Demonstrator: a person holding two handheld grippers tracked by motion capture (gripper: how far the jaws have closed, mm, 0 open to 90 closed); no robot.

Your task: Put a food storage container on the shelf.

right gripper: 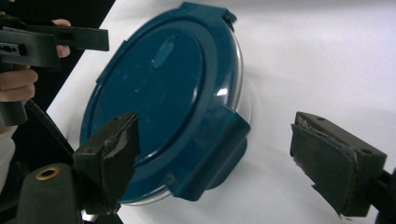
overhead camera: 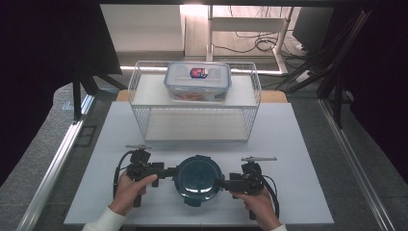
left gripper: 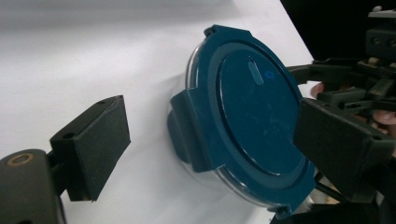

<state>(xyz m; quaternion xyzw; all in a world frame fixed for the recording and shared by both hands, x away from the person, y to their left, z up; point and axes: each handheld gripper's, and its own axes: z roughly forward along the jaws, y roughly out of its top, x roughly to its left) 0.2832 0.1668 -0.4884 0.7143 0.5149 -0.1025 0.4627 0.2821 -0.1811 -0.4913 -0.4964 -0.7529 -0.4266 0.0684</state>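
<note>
A round clear container with a dark blue clip-on lid (overhead camera: 198,177) sits on the white table near its front edge. My left gripper (overhead camera: 172,172) is at its left side and my right gripper (overhead camera: 223,183) at its right side. In the left gripper view the lid (left gripper: 254,121) lies ahead, and my left gripper (left gripper: 217,147) stands open with one of the lid's side clips between its wide-apart jaws. The right gripper view shows the lid (right gripper: 159,107) the same way: my right gripper (right gripper: 224,161) is open around the opposite clip. Neither pair of jaws presses on the container.
A white wire rack (overhead camera: 144,86) stands at the back of the table (overhead camera: 298,144). On its upper shelf rests a rectangular clear box with a blue-rimmed lid (overhead camera: 197,79). Dark curtains and metal rails flank the table.
</note>
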